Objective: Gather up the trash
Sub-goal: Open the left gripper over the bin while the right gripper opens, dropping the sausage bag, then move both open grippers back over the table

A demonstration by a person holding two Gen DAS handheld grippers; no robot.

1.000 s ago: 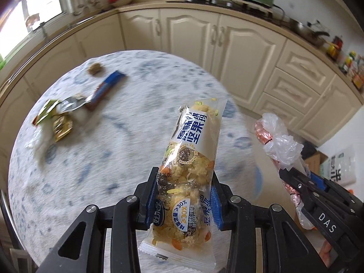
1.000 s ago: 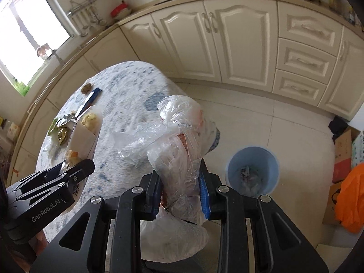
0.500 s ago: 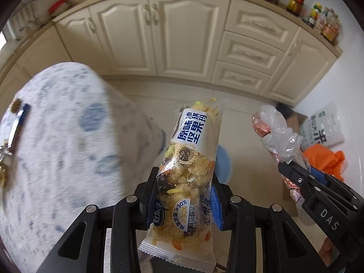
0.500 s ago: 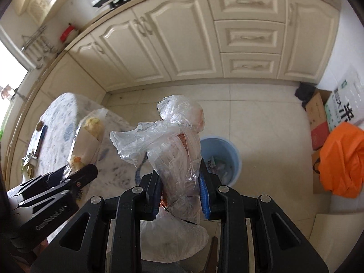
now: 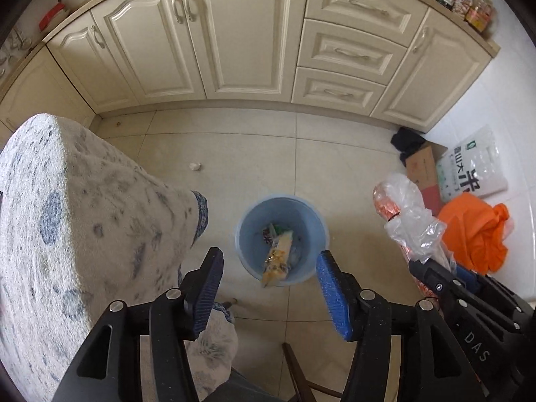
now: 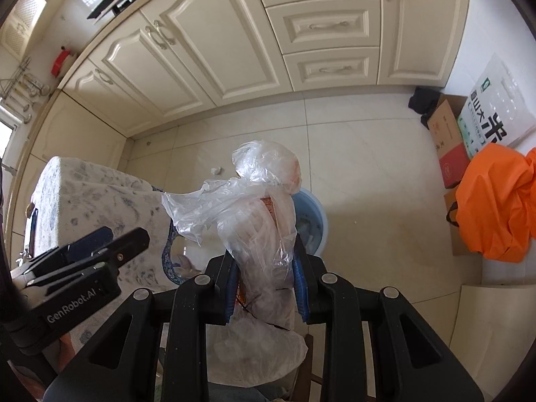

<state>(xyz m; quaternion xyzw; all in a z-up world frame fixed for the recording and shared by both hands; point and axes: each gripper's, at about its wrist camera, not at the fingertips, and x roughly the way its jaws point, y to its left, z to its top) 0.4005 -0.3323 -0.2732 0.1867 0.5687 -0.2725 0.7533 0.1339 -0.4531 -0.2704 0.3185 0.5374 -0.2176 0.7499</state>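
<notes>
The snack wrapper [image 5: 277, 261] lies in the blue bin [image 5: 248, 258] beneath the downward-pointing left gripper [image 5: 269, 288], its fingers just opened, nothing between them; the right gripper [image 6: 264, 284] pinches a crumpled plastic bag [image 6: 254, 214].

Bare floor tiles [image 5: 254, 154] around blue bin [image 5: 315, 234]; draped table [image 5: 83, 221] crowds bin's left.

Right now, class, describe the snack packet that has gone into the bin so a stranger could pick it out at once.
Find the cream kitchen cabinets; on the tiled floor before them stands a round blue bin, beside the cloth-covered table. Leaning against its near inner wall is the snack packet, a long clear wrapper with yellow crumbly contents. It is the only long yellow piece among the darker scraps there.
</notes>
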